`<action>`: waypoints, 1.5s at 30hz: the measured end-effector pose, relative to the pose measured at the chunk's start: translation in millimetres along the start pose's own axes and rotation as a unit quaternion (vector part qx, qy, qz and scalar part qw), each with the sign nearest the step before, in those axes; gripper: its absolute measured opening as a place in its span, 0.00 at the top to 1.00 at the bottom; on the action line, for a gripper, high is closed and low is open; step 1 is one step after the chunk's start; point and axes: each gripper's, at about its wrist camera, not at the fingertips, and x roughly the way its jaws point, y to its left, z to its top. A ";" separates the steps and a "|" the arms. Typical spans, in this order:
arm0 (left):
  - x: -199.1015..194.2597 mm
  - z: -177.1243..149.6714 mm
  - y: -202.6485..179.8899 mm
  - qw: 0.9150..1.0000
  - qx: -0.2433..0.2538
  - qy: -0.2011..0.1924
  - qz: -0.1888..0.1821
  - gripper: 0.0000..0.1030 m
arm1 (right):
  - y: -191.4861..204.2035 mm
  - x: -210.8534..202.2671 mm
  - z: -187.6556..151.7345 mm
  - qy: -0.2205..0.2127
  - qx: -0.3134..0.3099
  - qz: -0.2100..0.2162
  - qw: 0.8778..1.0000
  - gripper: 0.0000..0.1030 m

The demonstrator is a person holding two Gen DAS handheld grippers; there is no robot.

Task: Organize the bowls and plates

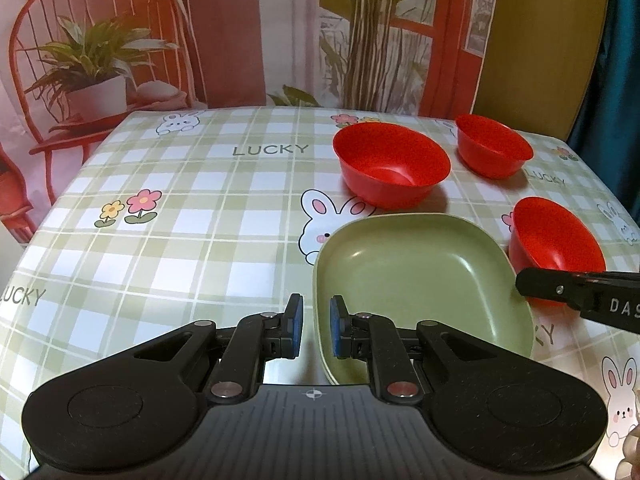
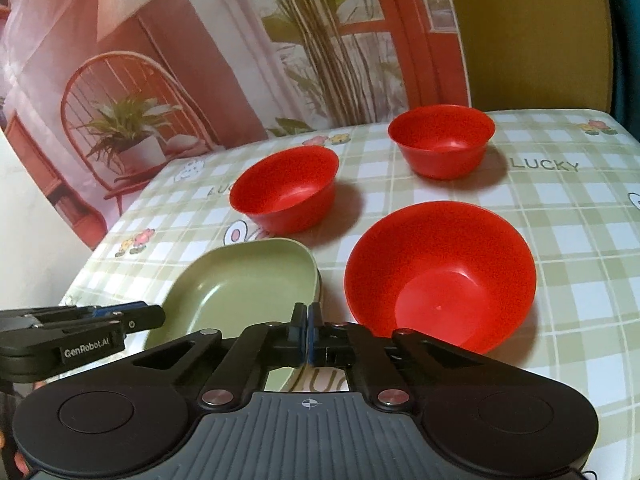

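A green square plate point(image 1: 420, 284) lies on the checked tablecloth; it also shows in the right wrist view point(image 2: 244, 280). Three red bowls stand upright: one behind the plate point(image 1: 394, 164) point(image 2: 286, 190), one at the far right point(image 1: 494, 146) point(image 2: 440, 140), one right of the plate point(image 1: 556, 240) point(image 2: 440, 272). My left gripper point(image 1: 316, 326) is open, its fingers straddling the plate's left rim without closing on it. My right gripper point(image 2: 308, 334) is shut and empty, just above the plate's right edge, beside the nearest bowl. It shows from the side in the left wrist view point(image 1: 532, 282).
The table point(image 1: 180, 240) carries a green checked cloth with rabbits, flowers and "LUCKY". A printed backdrop with a red chair and plants hangs behind the far edge. A yellow panel point(image 1: 544, 40) stands at the back right.
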 end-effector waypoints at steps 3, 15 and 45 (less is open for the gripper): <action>0.6 -0.8 0.8 1.000 0.001 0.002 -0.002 0.85 | -3.1 2.8 -1.6 0.005 0.008 0.003 1.000 0.99; -15.9 18.5 5.4 0.998 -0.029 -0.036 -0.032 0.85 | -1.6 -21.8 20.0 -0.053 -0.027 0.010 0.998 0.86; 41.6 42.1 -305.6 0.968 0.098 -0.009 -0.231 0.62 | -257.6 -149.0 6.0 -0.115 -0.011 -0.297 0.948 0.74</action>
